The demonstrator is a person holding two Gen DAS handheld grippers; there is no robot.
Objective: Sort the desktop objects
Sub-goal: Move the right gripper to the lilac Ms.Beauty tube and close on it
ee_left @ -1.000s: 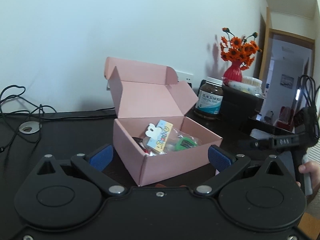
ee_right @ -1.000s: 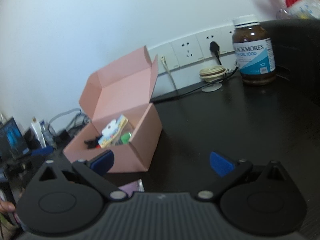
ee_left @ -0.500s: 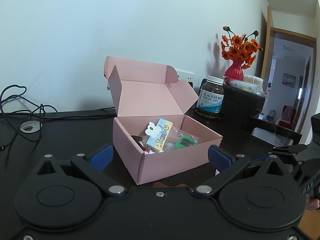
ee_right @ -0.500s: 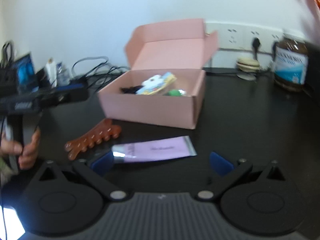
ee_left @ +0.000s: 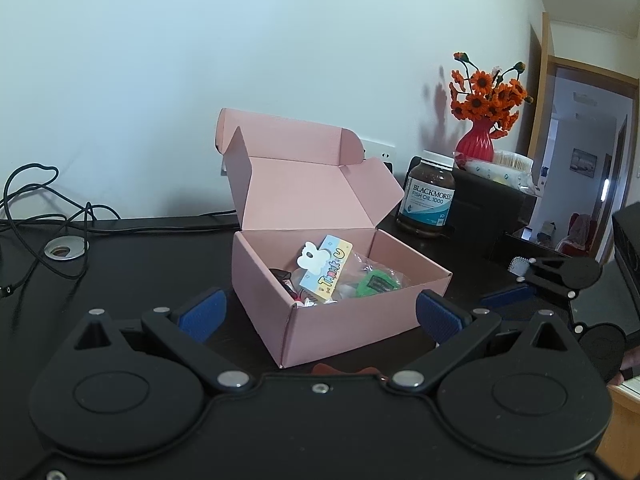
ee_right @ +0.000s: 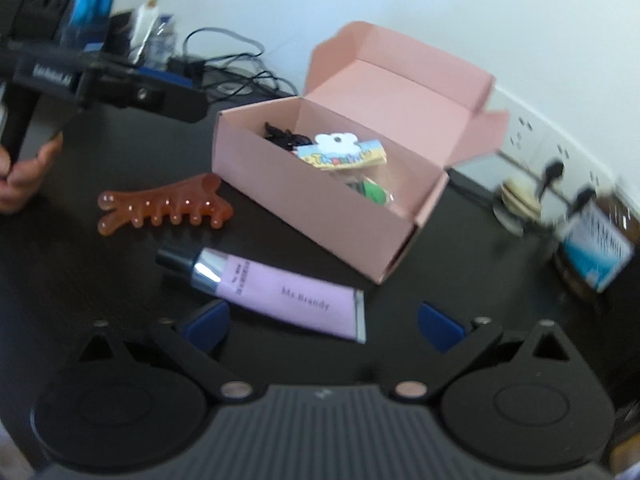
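The right gripper (ee_right: 322, 320) has swung onto the tube (ee_right: 280, 294) at six o'clock of the box (ee_right: 320, 200), empty jaws closing; left gripper (ee_left: 318, 312) apart.

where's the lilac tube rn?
Right wrist view: the lilac tube lies flat on the black desk, outside the pink box, below the orange comb, just ahead of the right gripper.

We are at a dark desk (ee_left: 120, 264) in a home, set against a white wall with sockets (ee_right: 532, 132) and tangled cables (ee_left: 48, 204). Beside us stand a red vase of orange flowers (ee_left: 480, 120) and a jar of fish oil (ee_left: 428, 196), while an open doorway (ee_left: 580, 176) leads into further rooms where a framed picture (ee_left: 583, 163) hangs.
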